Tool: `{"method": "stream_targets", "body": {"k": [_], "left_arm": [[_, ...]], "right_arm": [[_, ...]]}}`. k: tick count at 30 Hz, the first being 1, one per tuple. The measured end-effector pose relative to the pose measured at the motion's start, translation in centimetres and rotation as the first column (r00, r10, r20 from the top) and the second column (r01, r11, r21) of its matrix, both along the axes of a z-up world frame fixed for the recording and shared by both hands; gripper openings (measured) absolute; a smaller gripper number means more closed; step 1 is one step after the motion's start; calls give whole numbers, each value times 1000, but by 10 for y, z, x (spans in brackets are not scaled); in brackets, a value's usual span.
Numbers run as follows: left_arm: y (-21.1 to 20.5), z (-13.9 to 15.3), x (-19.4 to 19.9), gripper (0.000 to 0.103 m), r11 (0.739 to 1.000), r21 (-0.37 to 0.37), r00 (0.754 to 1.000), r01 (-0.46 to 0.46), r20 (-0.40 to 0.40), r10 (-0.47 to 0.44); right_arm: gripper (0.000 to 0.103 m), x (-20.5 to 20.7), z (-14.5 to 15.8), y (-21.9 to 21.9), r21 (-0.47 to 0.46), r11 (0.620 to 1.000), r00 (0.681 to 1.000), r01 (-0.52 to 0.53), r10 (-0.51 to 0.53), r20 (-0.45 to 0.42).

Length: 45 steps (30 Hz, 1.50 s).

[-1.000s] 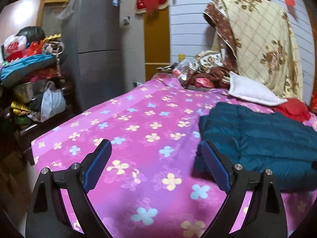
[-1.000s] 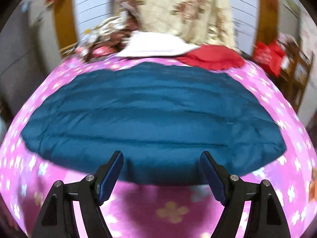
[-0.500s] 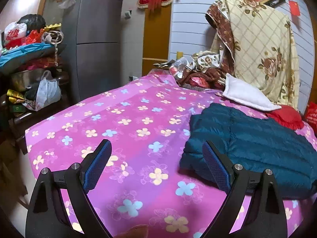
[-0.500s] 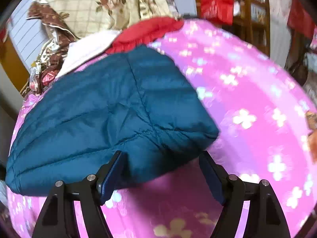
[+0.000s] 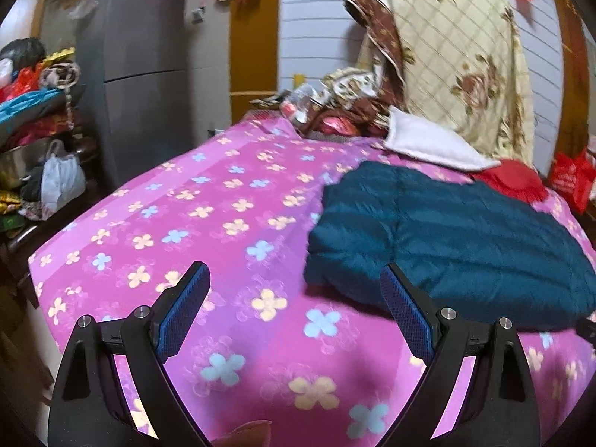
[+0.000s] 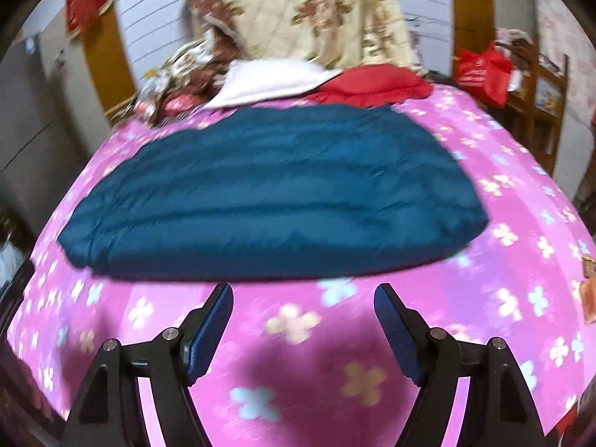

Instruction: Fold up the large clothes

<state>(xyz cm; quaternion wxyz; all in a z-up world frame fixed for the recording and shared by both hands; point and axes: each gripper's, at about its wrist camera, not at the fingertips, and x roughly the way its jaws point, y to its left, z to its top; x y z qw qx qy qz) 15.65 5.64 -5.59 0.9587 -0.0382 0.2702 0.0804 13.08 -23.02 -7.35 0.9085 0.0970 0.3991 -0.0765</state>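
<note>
A dark teal quilted down jacket (image 6: 275, 193) lies folded flat on a bed with a pink flowered cover (image 6: 298, 327). In the left wrist view the jacket (image 5: 465, 238) lies right of centre on the bed cover (image 5: 208, 223). My left gripper (image 5: 294, 290) is open and empty, above the bed just left of the jacket's near corner. My right gripper (image 6: 303, 309) is open and empty, above bare bed cover a little short of the jacket's near edge.
A white pillow (image 6: 268, 82) and a red garment (image 6: 372, 85) lie at the bed's far end under a hanging floral blanket (image 6: 316, 15). A grey fridge (image 5: 141, 63) and cluttered shelves (image 5: 33, 141) stand left. Red bags and a wooden shelf (image 6: 521, 89) stand right.
My right gripper swung from the jacket's right corner back to face its long near edge and pulled away from it. My left gripper drew back slightly and turned right. Both stayed open.
</note>
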Motion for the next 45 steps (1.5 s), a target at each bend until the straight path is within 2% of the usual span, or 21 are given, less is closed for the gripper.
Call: {"method": "stream_targets", "body": {"k": [4, 6, 8, 11, 13, 14, 15, 16, 18, 19, 20, 23, 24, 29, 34, 39, 42, 45], "left_arm": [[-7, 2, -5, 93, 999, -5, 999, 40, 8, -40], [-9, 6, -10, 93, 997, -35, 998, 66, 24, -65], [-8, 12, -19, 93, 992, -92, 995, 90, 44, -86], [2, 28, -50, 93, 963, -250, 988, 99, 139, -66], [7, 37, -67, 93, 950, -297, 983, 98, 180, -45], [3, 43, -76, 94, 963, -258, 984, 73, 178, -27], [-5, 52, -83, 101, 986, -159, 986, 38, 168, -11], [-15, 59, -90, 102, 998, -61, 984, 21, 177, -10], [-35, 71, -105, 102, 995, 101, 976, 25, 212, -46], [-45, 76, -114, 102, 989, 144, 972, 27, 226, -59], [-53, 82, -122, 102, 988, 145, 969, 46, 232, -79], [-64, 95, -139, 102, 988, 51, 959, 147, 236, -155], [-68, 98, -144, 102, 985, 41, 957, 165, 235, -170], [-103, 117, -157, 102, 972, 117, 957, 203, 185, -222], [-114, 125, -172, 102, 972, 97, 956, 215, 182, -230], [-113, 126, -183, 102, 972, 83, 953, 222, 194, -234], [-113, 124, -181, 102, 969, 73, 955, 235, 170, -244], [-112, 116, -176, 102, 974, 88, 965, 210, 143, -221]], "right_arm": [[76, -2, -6, 22, -36, 998, 999, -47, 46, -20], [76, -5, -4, 28, -67, 996, 998, -58, 57, -11], [76, -10, 0, 30, -82, 995, 998, -59, 60, 9], [76, -20, 10, 30, -82, 996, 998, -47, 51, 48], [76, -26, 16, 27, -77, 996, 997, -38, 43, 69], [76, -30, 19, 25, -75, 997, 996, -34, 40, 81], [76, -35, 22, 24, -74, 997, 995, -32, 38, 91], [76, -38, 23, 22, -73, 997, 995, -29, 36, 98], [76, -46, 26, 17, -63, 998, 993, -22, 29, 111], [76, -49, 26, 16, -55, 998, 993, -21, 27, 116], [76, -53, 27, 13, -41, 999, 992, -20, 25, 122], [76, -66, 33, 3, -13, 1000, 990, -9, 11, 142], [76, -71, 36, 0, -14, 1000, 988, -4, 6, 152], [76, -97, 57, -11, -54, 998, 977, 36, -23, 212], [78, -121, 77, -15, -61, 997, 963, 47, -29, 267], [78, -138, 88, -5, -117, 992, 953, 37, 0, 304], [78, -143, 90, 2, -130, 991, 950, 20, 22, 312], [78, -141, 90, 9, -136, 991, 952, 0, 42, 303]]}}
